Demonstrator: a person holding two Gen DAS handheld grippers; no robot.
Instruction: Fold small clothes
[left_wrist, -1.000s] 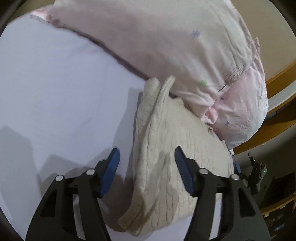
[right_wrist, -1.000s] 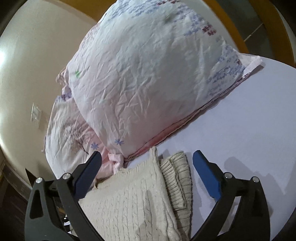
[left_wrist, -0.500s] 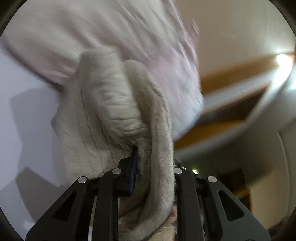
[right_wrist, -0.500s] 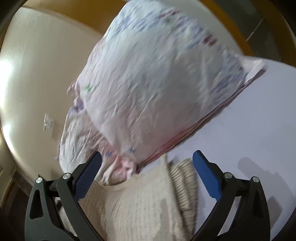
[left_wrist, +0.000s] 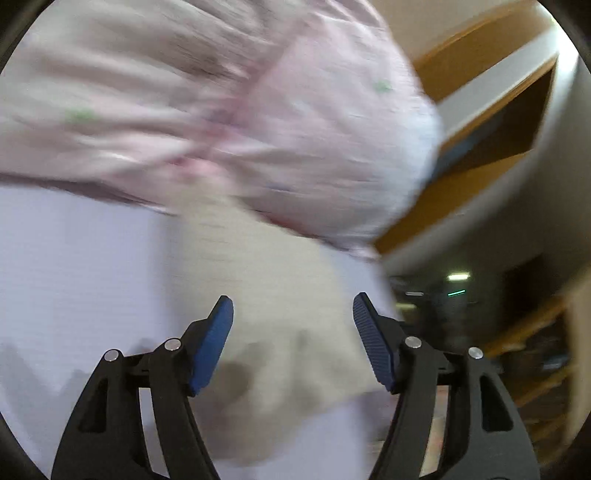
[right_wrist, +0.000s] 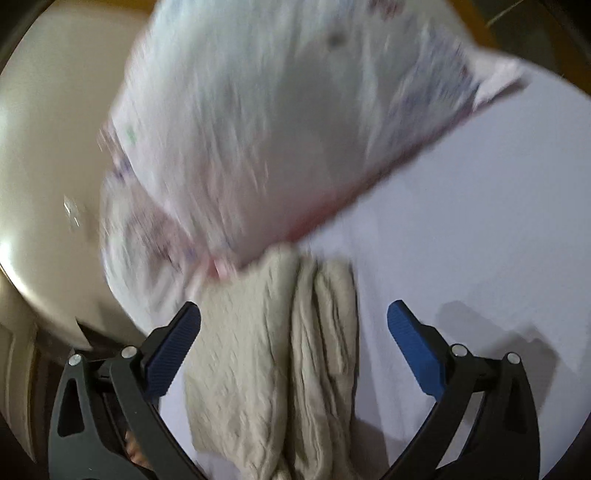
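A folded cream knit garment (left_wrist: 266, 295) lies on the white bed sheet (left_wrist: 81, 266), its far end against a pink pillow. The left wrist view is blurred. My left gripper (left_wrist: 293, 308) is open and empty, just above the near part of the garment. In the right wrist view the garment (right_wrist: 273, 354) shows as a folded stack with a ribbed part on its right side. My right gripper (right_wrist: 293, 321) is open and empty, its fingers standing either side of the garment.
A pink patterned pillow (left_wrist: 221, 110) lies behind the garment; it also shows in the right wrist view (right_wrist: 280, 122). A wooden headboard and shelf (left_wrist: 491, 122) stand at the right. The bed edge is close to the garment's right side. The white sheet (right_wrist: 461, 221) extends to the right.
My left gripper was shut on the garment's edge half a second ago; now it is open and the garment lies flat. My right gripper stayed open and moved closer over the garment.
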